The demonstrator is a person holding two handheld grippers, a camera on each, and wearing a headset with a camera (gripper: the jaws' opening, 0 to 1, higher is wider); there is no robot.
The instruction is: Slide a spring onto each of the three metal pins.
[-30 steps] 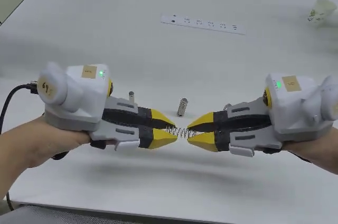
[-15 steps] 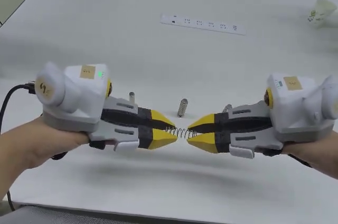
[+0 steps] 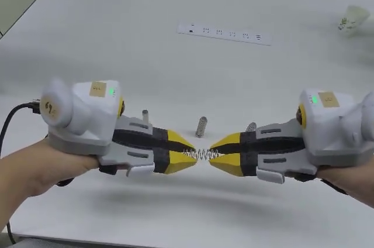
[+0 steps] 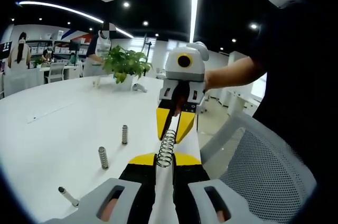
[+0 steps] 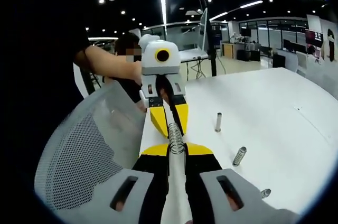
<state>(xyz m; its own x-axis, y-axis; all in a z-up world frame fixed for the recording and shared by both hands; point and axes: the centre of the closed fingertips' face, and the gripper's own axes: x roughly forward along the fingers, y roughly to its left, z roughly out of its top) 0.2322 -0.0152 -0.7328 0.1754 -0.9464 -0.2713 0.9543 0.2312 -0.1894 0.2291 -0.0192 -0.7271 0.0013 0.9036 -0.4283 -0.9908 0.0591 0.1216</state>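
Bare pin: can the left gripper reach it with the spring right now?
Probably not yet: the right gripper also pinches the spring. Nothing stands between the left gripper and the bare pin otherwise.

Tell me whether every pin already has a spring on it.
No, the leftmost pin in the head view stands bare, with no coil around it.

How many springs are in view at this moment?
3. The held spring is gripped between the left gripper and right gripper; the middle spring stands on the table behind them; the third spring stands behind the right gripper, partly hidden.
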